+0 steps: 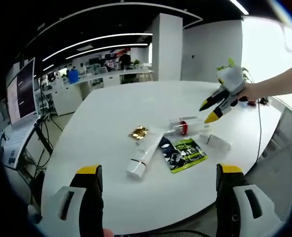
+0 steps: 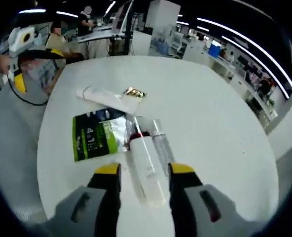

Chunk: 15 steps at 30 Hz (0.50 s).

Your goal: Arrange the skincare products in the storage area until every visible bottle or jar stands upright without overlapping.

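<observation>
While every product lies flat on the white bench point(image 1: 111, 118), nothing yet meets the upright requirement.

Left gripper view: left tongs point(image 1: 158, 185) at the bottom of the frame, jaws wide apart, grasping nothing, held back from the cluster at centre. Judged: waiting while the other hand works.

Right gripper view: right tongs point(image 2: 144, 172) at lower centre, jaws parted and straddling a white tube point(image 2: 147, 170) that lies lengthwise between them; contact with the jaws cannot be told, no squeeze evident. Judged: lined up along the tube's axis to pick it and stand it.

Cluster, right gripper view:
- clear bottle point(image 2: 162, 140) lying just beside the white tube, right of it, touching or nearly so
- small red-capped item point(image 2: 135, 132) at the tube's far end
- green and black sachet point(image 2: 96, 134) left of the tube, flat, an edge seemingly tucked under neighbours
- second white tube point(image 2: 109, 98) further up, lying flat
- gold foil packet point(image 2: 134, 92) just beside that tube's end

Obstruction: the clear bottle crowds the right jaw's path; closing may nudge it.

Surroundings: office desks and monitors beyond the bench, upper frame.
</observation>
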### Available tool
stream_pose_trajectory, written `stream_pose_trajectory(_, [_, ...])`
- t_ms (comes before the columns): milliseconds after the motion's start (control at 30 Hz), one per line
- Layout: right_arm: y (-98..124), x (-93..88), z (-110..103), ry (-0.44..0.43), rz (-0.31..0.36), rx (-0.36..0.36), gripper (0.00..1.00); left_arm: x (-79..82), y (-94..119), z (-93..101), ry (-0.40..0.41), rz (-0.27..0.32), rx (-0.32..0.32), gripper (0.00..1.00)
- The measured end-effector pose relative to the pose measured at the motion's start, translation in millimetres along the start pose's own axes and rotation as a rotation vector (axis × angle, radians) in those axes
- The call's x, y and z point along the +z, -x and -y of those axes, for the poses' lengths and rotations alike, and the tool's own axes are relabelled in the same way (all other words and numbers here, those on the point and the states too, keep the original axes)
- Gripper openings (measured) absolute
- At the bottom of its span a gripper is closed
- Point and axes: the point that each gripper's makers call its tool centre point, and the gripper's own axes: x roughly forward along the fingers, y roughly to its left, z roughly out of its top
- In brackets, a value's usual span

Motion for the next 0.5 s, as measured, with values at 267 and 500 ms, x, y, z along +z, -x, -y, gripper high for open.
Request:
stream_pose_trajectory(267, [-28, 9.6, 1, 0.060, -0.016, 0.083, 0.27, -1.5, -2, -2.5, 0.012, -0.011, 0.002, 0.93])
stream_pose_trajectory(500, [-47, 10.7, -1, 0.127, -0.043, 0.133, 0.28, -3.2, -4, -4.6, 0.020, -0.018, 0.002, 0.93])
